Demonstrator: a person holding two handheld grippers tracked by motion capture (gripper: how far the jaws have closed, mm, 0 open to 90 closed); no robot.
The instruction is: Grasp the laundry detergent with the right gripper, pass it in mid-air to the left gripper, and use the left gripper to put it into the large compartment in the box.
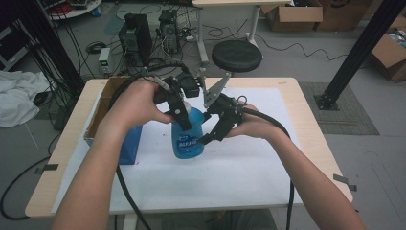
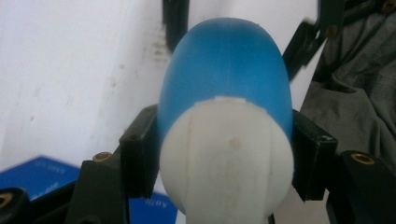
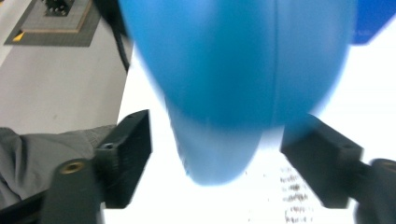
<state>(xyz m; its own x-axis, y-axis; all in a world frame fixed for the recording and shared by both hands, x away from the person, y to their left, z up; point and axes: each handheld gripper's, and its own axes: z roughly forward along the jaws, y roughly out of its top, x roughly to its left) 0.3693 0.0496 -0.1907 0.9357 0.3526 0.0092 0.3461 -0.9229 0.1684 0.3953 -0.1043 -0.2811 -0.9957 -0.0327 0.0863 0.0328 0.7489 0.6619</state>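
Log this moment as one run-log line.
left gripper: shut on blue bottle | right gripper: open, jaws beside bottle | bottle upright on white sheet

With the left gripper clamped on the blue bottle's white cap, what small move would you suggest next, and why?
Probably ease the right gripper back from the blue bottle: its jaws stand apart either side of the body, not pressing, while the left gripper is clamped on the white cap.

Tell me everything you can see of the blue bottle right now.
The blue bottle looks like translucent plastic with a printed label, a rounded body and a white cap. It stands upright on the white sheet mid-table, beside a blue box. The left gripper clamps it near the cap; the right gripper has its jaws open around it, pads apart from it.
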